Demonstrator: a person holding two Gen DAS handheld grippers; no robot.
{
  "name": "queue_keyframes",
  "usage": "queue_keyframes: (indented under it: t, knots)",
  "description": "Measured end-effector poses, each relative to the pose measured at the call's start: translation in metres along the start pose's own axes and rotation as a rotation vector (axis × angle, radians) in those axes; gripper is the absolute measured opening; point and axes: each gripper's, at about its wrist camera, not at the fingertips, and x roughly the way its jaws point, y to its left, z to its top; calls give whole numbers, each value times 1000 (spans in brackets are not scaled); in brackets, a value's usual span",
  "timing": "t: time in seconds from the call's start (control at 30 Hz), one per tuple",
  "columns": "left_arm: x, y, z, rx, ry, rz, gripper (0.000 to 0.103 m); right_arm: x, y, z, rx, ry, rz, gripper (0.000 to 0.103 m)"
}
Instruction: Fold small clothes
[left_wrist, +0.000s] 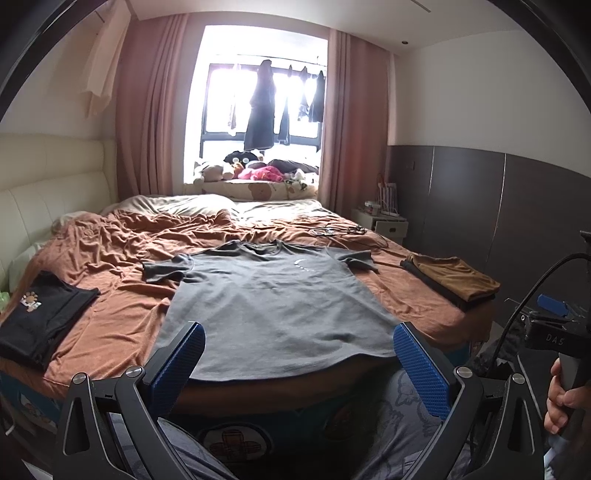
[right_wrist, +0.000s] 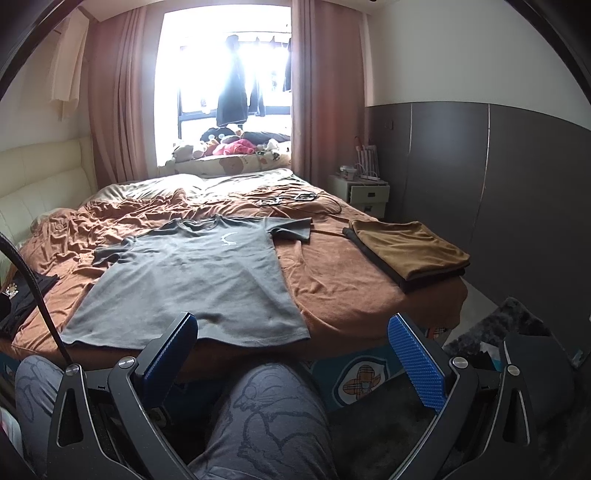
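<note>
Left wrist view: grey T-shirt (left_wrist: 273, 295) lies at 12 o'clock, collar far, hem nearest; both grippers' jaws wide open, holding nothing.

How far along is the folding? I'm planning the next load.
Done: a folded brown-and-black stack on the bed's right side. In hand: nothing; left claw and right claw are open, above the bed's near edge. Left: the grey T-shirt lies flat, unfolded; a black garment waits left.
</note>
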Motion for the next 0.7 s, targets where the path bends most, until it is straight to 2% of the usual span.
queue_keyframes:
  t: [0.7]
  knots:
    - [-7,3,-3,-9,-14,9,103,-2,0,-3,-3,-8,5,103]
